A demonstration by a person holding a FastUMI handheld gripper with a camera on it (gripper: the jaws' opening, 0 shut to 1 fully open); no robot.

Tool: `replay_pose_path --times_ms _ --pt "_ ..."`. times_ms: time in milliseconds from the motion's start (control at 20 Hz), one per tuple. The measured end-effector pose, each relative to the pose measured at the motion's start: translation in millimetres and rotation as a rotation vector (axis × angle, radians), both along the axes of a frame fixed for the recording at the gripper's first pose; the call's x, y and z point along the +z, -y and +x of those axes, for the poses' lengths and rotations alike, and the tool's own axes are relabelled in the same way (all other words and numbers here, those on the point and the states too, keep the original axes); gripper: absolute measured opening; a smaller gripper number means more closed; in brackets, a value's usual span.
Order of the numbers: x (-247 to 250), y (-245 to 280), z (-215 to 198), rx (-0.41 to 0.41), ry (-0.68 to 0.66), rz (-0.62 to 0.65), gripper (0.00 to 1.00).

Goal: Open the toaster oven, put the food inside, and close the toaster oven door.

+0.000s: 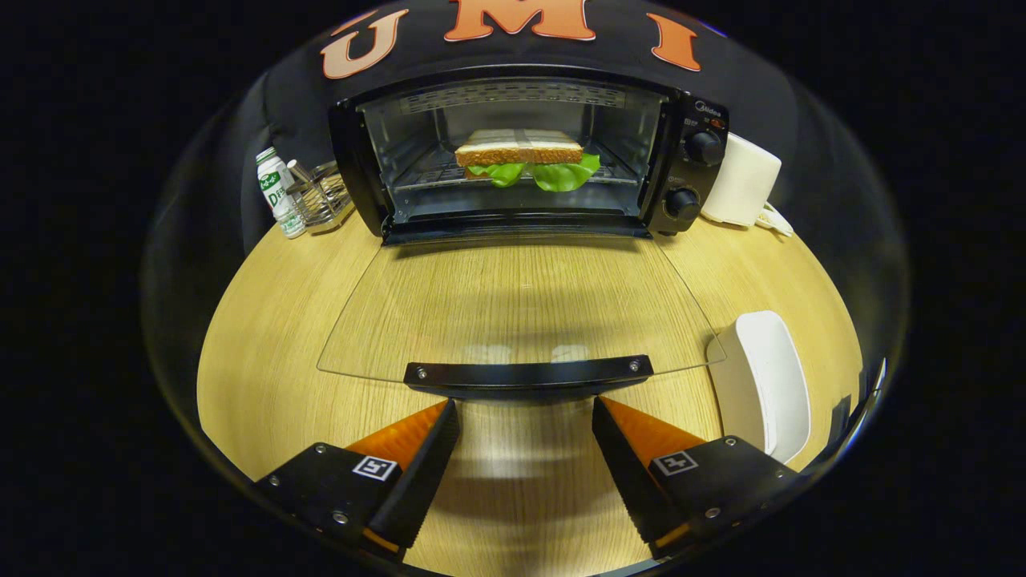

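The black toaster oven (529, 152) stands at the upper centre on the pale wooden worktop (272, 336), its glass door (513, 304) folded down flat. A sandwich of toasted bread with green lettuce (525, 159) rests on the wire rack inside. The tongs (525, 421) stand apart and empty, tips just short of the door's black handle (527, 374). A white dish (765, 385) lies at right; a small bottle (276, 191) and wire holder (321, 196) at upper left.

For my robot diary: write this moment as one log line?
door: open flat | sandwich: on rack | gripper: open, empty, at handle | next: close door
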State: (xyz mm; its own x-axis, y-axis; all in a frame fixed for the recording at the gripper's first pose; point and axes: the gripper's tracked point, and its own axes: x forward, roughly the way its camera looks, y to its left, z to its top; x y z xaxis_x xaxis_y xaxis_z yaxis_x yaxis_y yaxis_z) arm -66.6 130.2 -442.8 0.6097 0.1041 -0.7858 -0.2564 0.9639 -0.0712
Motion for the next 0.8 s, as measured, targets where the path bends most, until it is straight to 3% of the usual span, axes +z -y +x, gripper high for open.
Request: replay_pose_path --times_ms 800 --pt "69 -6 20 0.015 0.139 0.037 1.0"
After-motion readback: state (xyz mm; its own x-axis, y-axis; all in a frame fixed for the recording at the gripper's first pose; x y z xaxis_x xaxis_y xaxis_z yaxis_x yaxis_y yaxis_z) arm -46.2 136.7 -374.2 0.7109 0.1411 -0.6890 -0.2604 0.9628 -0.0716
